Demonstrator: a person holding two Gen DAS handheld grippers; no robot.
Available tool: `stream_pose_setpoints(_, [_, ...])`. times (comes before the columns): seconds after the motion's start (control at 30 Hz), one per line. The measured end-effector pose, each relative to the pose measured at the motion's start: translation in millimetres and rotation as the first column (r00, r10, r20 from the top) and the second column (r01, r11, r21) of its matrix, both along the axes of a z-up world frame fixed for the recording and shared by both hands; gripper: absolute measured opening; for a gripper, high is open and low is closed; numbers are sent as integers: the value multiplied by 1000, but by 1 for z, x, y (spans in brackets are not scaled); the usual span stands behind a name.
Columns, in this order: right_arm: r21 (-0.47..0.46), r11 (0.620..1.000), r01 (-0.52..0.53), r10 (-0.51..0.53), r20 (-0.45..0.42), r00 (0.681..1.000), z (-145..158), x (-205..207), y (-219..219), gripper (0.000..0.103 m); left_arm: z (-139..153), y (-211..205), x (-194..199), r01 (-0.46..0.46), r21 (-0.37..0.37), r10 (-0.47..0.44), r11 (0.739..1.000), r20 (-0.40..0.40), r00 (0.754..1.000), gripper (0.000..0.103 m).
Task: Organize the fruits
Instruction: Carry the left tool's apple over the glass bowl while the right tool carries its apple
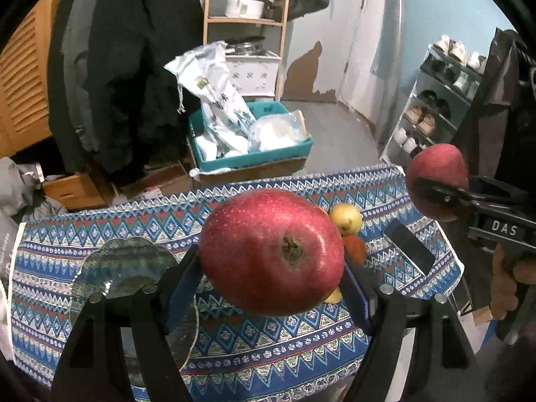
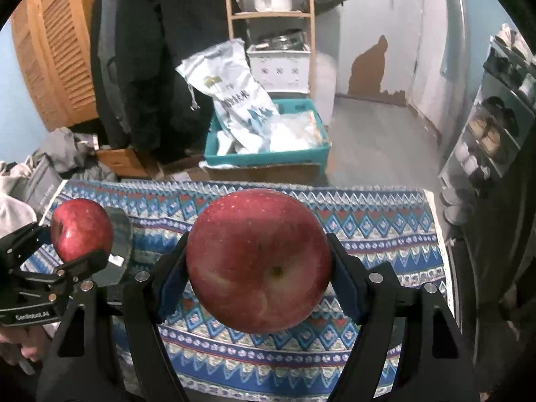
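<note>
— Gripping a dark red apple (image 1: 271, 251) in my left gripper (image 1: 273, 268), I have both pads pressed on its flanks, and its dried blossom end faces my camera. It hangs clear above the patterned cloth (image 1: 268, 351).

— And your other hand?

— My right gripper (image 2: 259, 269) is clamped the same way on a paler red apple (image 2: 259, 261), streaked with lighter patches low down. That one is off the cloth too. From my left camera I see it out to the right, pinched between black fingers (image 1: 445, 197), with my hand (image 1: 509, 281) on the handle below.

— What lies under them?

— A glass plate (image 1: 124, 268) sits on the cloth to the left, just beyond my left finger. Right behind my dark apple there is a yellow fruit (image 1: 346, 217), an orange one (image 1: 355, 248) beside it, and a sliver of another yellow piece (image 1: 333, 296) peeking out underneath. I cannot tell what kinds they are. A dark phone (image 1: 408, 248) lies flat nearby, toward the right edge.

— Farther off?

— Past the table edge, a teal crate (image 1: 268, 157) holds white plastic bags (image 1: 217, 97). Behind it stand a wooden shelf (image 1: 284, 26) with a white pot (image 1: 244, 6), hanging dark coats (image 1: 134, 67), and a shoe rack (image 1: 432, 110) on the right.
</note>
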State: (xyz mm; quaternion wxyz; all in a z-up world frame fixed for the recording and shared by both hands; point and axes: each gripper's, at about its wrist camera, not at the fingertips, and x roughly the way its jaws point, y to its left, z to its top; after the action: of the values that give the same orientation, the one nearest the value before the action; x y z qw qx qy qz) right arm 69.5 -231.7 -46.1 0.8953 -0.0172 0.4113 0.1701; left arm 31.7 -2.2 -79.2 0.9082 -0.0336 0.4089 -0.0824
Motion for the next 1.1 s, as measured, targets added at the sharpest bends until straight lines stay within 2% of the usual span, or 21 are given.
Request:
stream_pose_setpoints(0.33, [31, 998, -49, 48, 30, 998, 22, 5, 40, 75, 10, 31, -8, -60, -10, 60, 998, 30, 998, 78])
stream_pose_setpoints(0.6, [49, 993, -109, 108, 22, 994, 25, 12, 87, 75, 2, 71, -12, -133, -29, 133, 991, 3, 991, 78])
stream_pose_setpoints(1.1, [70, 966, -248, 249, -4, 969, 25, 18, 186, 75, -13, 154, -29, -293, -42, 292, 955, -27, 956, 78])
